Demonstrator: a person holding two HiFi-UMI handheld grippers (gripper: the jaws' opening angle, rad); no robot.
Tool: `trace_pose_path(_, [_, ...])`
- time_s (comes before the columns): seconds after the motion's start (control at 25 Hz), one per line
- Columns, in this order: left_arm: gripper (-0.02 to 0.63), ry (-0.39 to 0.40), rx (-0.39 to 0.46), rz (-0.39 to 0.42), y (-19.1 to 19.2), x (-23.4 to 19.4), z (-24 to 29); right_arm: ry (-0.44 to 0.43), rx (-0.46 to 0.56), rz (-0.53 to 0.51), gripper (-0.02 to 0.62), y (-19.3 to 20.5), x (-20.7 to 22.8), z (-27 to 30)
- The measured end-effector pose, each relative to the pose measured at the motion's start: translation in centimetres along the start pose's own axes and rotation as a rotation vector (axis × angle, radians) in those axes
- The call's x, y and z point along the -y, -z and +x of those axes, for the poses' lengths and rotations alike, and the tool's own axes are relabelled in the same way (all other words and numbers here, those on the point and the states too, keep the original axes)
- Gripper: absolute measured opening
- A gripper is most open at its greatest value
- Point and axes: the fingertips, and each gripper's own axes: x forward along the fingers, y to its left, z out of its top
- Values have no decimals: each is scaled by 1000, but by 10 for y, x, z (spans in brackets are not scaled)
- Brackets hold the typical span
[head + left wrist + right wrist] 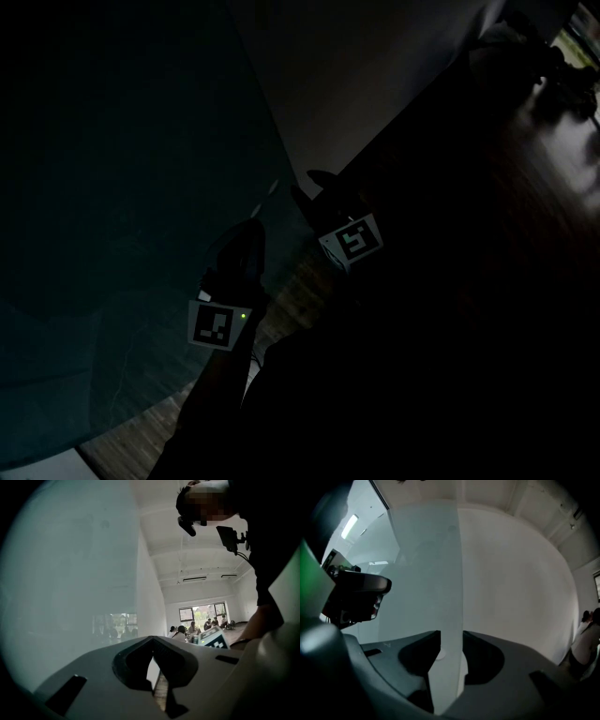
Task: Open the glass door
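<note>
Although the head view is very dark, the glass door (112,234) fills its left half as a tall frosted pane, and its free upright edge runs down toward both grippers. The right gripper (451,639) straddles that edge. Its jaws stand wide apart with the pane's rim passing between them, and I see no pad pressing on the glass. The left gripper (152,638) sits close by the same edge, lower in the head view. Its jaws are drawn together at the tips, and a pale sliver of the door shows in the slit behind them. Whether they nip the rim I cannot tell. No handle shows in any view.

I judge the pane to be heavy and quite stiff, so it should start slowly and then carry on once moving. Its faces look smooth, so a light pinch would likely slip, and the rim is where glass chips most easily. The free edge seems the place to hold, with the jaws set well over the rim and closed firmly on both faces, followed by a steady pull.
</note>
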Motion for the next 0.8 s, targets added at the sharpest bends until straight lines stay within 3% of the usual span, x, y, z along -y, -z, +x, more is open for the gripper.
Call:
trace_pose_path(0.2, [6, 14, -7, 6, 5, 9, 17, 63, 33, 2, 132, -13, 23, -36])
trace_pose_path(0.36, [6, 29, -2, -10, 10, 8, 21, 115, 37, -54, 32, -19, 27, -51])
trace_pose_path(0.52, [6, 49, 2, -13, 12, 11, 24, 149, 29, -87, -5, -16, 29, -58])
trace_pose_path(0.8, [6, 58, -8, -24, 15, 10, 30, 200, 26, -81, -11, -10, 35, -69])
